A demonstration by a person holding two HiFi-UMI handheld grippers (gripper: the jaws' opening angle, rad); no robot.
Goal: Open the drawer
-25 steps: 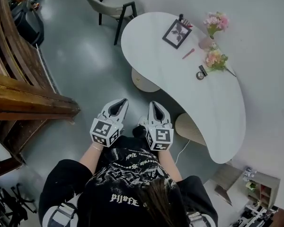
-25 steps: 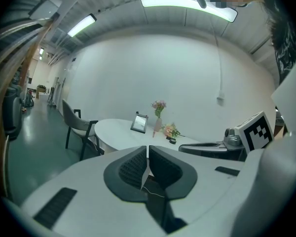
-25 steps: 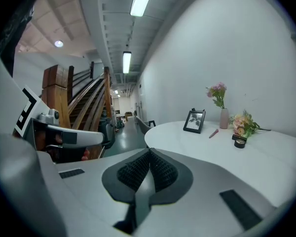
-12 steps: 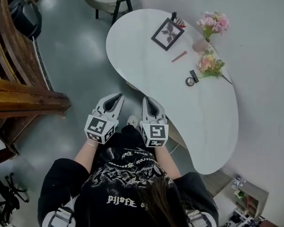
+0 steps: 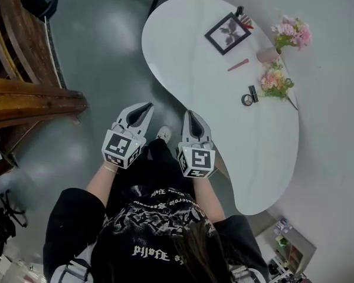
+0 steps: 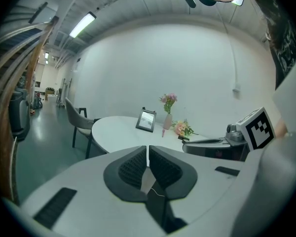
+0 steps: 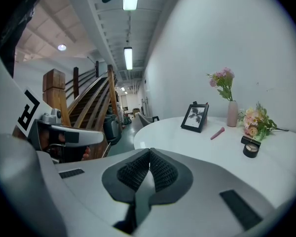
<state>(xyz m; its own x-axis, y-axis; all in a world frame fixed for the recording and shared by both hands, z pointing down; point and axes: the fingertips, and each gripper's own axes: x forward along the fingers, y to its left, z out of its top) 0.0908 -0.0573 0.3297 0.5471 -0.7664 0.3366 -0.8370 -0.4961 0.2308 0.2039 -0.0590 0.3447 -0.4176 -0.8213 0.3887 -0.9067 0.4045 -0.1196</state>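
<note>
No drawer shows in any view. My left gripper (image 5: 147,106) and right gripper (image 5: 189,114) are held side by side in front of the person's body, above the grey floor. Both are shut with nothing between the pads. The right one reaches just to the near edge of a white kidney-shaped table (image 5: 218,99). In the left gripper view the left gripper (image 6: 147,147) points at that table (image 6: 118,130), with the right gripper's body at the right. In the right gripper view the right gripper (image 7: 149,151) hangs over the tabletop (image 7: 197,147).
On the table stand a black picture frame (image 5: 227,33), a vase of pink flowers (image 5: 292,34), a lying bouquet (image 5: 273,80), a pink stick (image 5: 238,65) and a round compact (image 5: 246,99). A wooden staircase (image 5: 29,99) rises at the left. A chair (image 6: 79,125) stands beyond the table.
The person has stepped closer to the table, and both grippers have moved forward with the body. Both stayed shut and empty.
</note>
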